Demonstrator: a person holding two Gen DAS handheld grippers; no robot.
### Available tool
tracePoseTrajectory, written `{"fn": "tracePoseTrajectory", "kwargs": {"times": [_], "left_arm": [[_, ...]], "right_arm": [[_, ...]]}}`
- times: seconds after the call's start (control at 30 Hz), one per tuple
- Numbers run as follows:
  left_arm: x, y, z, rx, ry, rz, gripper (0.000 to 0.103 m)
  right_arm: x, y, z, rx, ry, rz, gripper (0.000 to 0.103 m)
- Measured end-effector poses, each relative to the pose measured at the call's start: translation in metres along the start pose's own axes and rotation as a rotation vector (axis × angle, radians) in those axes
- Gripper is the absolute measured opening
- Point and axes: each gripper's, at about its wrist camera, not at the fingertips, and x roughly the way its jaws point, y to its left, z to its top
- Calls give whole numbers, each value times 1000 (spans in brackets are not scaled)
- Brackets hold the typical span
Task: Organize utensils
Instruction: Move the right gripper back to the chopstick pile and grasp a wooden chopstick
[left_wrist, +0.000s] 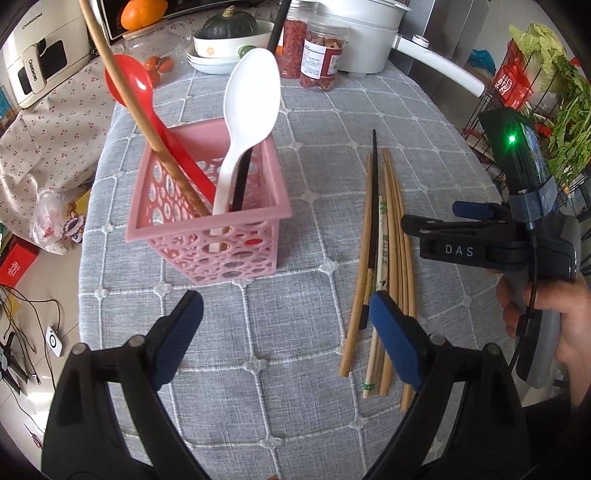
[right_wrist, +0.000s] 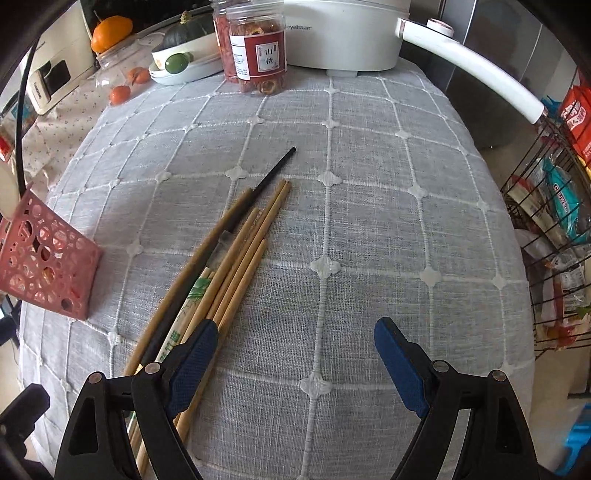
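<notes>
A pink perforated basket (left_wrist: 210, 229) stands on the grey checked tablecloth (left_wrist: 295, 122). It holds a white spoon (left_wrist: 251, 107), a red spoon (left_wrist: 136, 88), a long wooden handle (left_wrist: 147, 122) and a black chopstick (left_wrist: 242, 181). Right of it lies a bundle of bamboo chopsticks (left_wrist: 391, 251) with one black chopstick (left_wrist: 375, 206) among them. My left gripper (left_wrist: 286, 328) hangs open above the cloth between basket and bundle. My right gripper (right_wrist: 291, 354) is open over the cloth, its left finger (right_wrist: 192, 354) over the near ends of the chopsticks (right_wrist: 236, 266). The basket's corner (right_wrist: 48, 262) shows at far left.
At the table's far edge stand two jars of dried fruit (right_wrist: 258, 51), a white electric pot (right_wrist: 343, 33) with a long handle (right_wrist: 476, 70), and a bowl with a dark squash (left_wrist: 229, 29). A wire rack of vegetables and packets (left_wrist: 546, 96) stands at right.
</notes>
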Motion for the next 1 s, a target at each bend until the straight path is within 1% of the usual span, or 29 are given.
{"fn": "tracePoseTrajectory", "kwargs": {"times": [0.2,0.4,0.47,0.53,0.63,0.67,0.7,0.73,0.77,0.83,0.9,0.93,1.0], "left_arm": [[2,-1,1,7,9,-2,92],[1,-1,1,11,7,-4,92],[1,-1,1,11,7,-5,92],[1,-1,1,11,5,-8,91],[-1,-3,0,13,2,-17,92],[-1,-4,0,15,2,-20,92],[-2,-5,0,17,1,-23,92],[-2,-6,0,20,-1,-25,91],[-3,-8,0,24,-3,-29,91],[-4,-12,0,36,-8,-38,91],[-6,-17,-1,53,-16,-48,91],[-6,-21,-1,64,-19,-52,91],[-7,-29,-2,89,-24,-65,91]], "right_arm": [[2,8,4,-10,4,-10,88],[3,0,1,28,44,6,88],[6,-5,-1,41,68,-11,88],[7,-5,-1,29,65,-38,88],[8,-3,0,49,69,-48,87],[7,-2,-1,57,70,-47,83],[6,1,-1,60,70,-44,74],[3,3,-1,60,69,-41,61],[1,5,-1,59,71,-32,55],[-1,6,0,47,79,-18,24],[-2,0,-1,44,88,-5,16],[-3,-6,-1,55,93,11,10],[-5,-22,-3,98,109,49,6]]}}
